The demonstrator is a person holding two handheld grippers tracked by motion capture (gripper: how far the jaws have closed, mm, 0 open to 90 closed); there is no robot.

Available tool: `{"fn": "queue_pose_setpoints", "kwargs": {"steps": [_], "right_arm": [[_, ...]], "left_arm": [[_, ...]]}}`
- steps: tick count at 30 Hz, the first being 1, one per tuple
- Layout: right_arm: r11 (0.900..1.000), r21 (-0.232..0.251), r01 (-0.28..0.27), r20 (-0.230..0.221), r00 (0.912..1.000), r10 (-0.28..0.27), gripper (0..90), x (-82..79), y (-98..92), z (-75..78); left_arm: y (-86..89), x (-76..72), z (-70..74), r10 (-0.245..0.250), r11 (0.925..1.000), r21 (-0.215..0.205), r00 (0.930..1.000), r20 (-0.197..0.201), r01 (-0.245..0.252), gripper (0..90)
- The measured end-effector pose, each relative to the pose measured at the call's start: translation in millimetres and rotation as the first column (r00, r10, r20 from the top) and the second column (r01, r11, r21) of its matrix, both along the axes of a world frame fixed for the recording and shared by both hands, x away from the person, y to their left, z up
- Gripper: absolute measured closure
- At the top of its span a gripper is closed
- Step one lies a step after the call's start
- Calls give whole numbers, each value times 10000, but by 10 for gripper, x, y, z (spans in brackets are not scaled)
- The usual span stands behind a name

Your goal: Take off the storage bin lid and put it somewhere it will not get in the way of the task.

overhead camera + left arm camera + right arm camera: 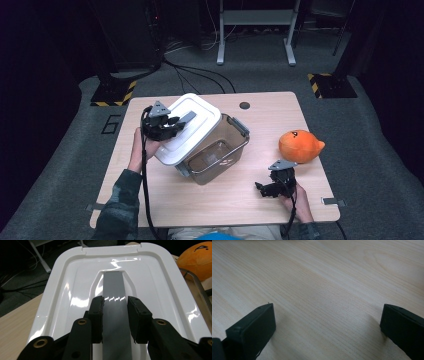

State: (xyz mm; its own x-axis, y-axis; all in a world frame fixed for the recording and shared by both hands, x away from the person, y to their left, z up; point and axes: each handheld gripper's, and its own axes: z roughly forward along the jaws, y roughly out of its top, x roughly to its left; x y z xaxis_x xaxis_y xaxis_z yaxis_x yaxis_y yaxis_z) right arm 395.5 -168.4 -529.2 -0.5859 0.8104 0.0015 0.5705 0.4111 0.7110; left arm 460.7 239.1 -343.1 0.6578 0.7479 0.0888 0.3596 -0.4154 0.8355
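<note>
The left claw (181, 121) is clenched on the grey handle (115, 315) of the white lid (189, 129) — forearm angled in from the desk's left edge, lid tilted over the clear bin (216, 152). The right claw (265, 189) rests low on the desk (210, 200), jaws released — near the orange plush (299, 146)

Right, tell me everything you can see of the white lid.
The white lid is glossy plastic, rectangular with rounded corners, a raised rim and a recessed centre. A grey handle strip runs along its middle. It is tilted, lifted off the clear brownish storage box and leaning over that box's left side. The left gripper is shut on the grey handle, one jaw on each side.
</note>
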Motion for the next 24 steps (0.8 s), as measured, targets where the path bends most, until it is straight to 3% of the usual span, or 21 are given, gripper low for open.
{"fn": "queue_pose_setpoints", "kwargs": {"steps": [11,24], "right_arm": [[10000,7,-21,5,10000,21,0,1,-1,-1],[9999,-44,-100,14,9999,100,0,2,-6,0]], "left_arm": [[252,-27,10,608,9981,-46,9980,166,-607,666],[587,-29,-46,1708,9851,-227,9853,89,-1706,665]]}}
